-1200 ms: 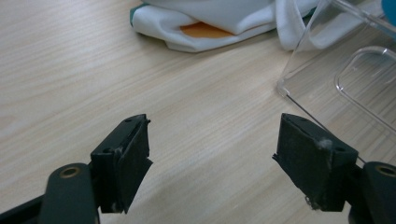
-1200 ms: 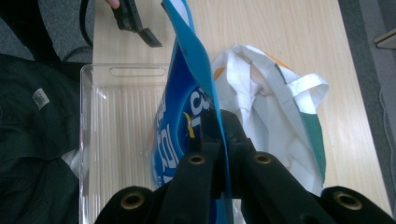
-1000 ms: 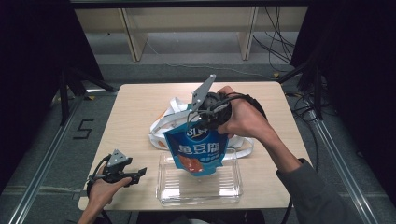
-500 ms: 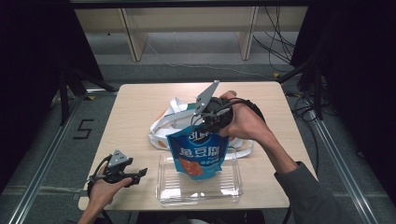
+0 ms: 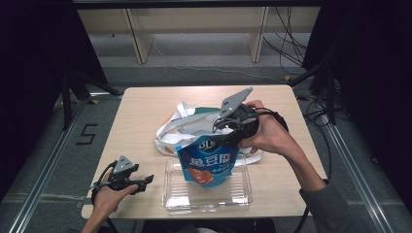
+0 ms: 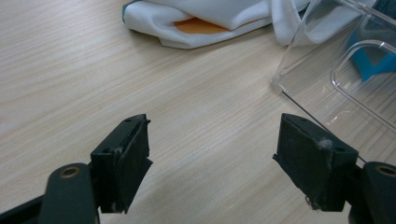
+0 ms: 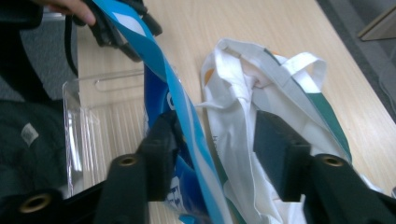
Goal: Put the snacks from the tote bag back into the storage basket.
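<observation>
Landmark: clear plastic tray (image 5: 208,200) at the near edge of the tabletop (image 5: 141,104).

Blue snack pouch (image 5: 209,162) standing upright with its bottom in the tray, top edge leaning toward the far side. Also seen edge-on in the right gripper view (image 7: 180,100), running between the jaws.

Right tool (image 5: 232,137) just beyond the tray's far rim, at the pouch's top. Held by the right hand (image 5: 269,133), grey plate on top pointing up and away. Jaws apart in the right gripper view (image 7: 212,144), a clear gap on each side of the pouch's top edge; not clamped on it. Whether one pad touches the pouch: cannot tell.

White cloth bag (image 5: 187,126) with green and orange patches lying crumpled on the tabletop directly behind the tray, touching or just beside its far rim, partly hidden by the pouch. Handles and folds visible in the right gripper view (image 7: 261,93).

Left tool (image 5: 141,182) left of the tray, near but not touching, low over the tabletop, held by the left hand (image 5: 108,196) at the tabletop's near-left corner. Jaws wide apart in the left gripper view (image 6: 212,156), nothing between them, bare wood beneath. Tray corner (image 6: 327,84) ahead and to the right of those jaws, bag (image 6: 205,21) farther on.
</observation>
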A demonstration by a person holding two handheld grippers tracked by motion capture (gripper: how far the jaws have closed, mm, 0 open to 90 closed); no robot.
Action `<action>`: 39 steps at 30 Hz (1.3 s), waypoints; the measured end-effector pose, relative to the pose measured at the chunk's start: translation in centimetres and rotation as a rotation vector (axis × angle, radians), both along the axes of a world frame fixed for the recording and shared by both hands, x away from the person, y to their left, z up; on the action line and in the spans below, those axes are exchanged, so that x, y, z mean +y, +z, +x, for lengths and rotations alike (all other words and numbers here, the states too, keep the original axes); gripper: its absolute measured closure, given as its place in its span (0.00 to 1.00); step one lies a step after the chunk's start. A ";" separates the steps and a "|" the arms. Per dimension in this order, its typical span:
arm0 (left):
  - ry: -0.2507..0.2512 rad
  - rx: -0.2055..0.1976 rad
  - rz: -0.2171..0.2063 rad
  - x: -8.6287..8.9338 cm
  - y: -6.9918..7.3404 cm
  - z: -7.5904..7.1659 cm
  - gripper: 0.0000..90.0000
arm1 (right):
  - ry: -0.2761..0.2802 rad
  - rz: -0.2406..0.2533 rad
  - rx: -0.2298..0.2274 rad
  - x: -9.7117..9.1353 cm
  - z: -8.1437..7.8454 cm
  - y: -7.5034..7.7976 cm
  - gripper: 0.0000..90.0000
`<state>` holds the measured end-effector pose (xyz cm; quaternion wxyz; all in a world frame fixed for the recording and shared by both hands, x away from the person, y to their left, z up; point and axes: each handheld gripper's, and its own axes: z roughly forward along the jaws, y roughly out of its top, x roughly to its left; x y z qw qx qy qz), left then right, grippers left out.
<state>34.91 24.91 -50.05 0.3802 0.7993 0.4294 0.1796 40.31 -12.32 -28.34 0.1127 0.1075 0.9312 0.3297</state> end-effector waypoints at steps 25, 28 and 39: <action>-0.019 -0.007 0.004 0.1 0.2 0.0 0.27 | -0.209 0.186 -0.018 -9.2 -1.7 -5.7 0.39; -0.004 -0.034 -0.028 -0.3 0.1 -0.1 0.27 | -0.231 0.179 0.001 -9.8 -1.1 -6.7 0.38; -0.009 -0.014 -0.011 0.0 0.3 0.0 0.27 | -0.299 0.192 0.041 -11.3 -0.4 -8.8 0.36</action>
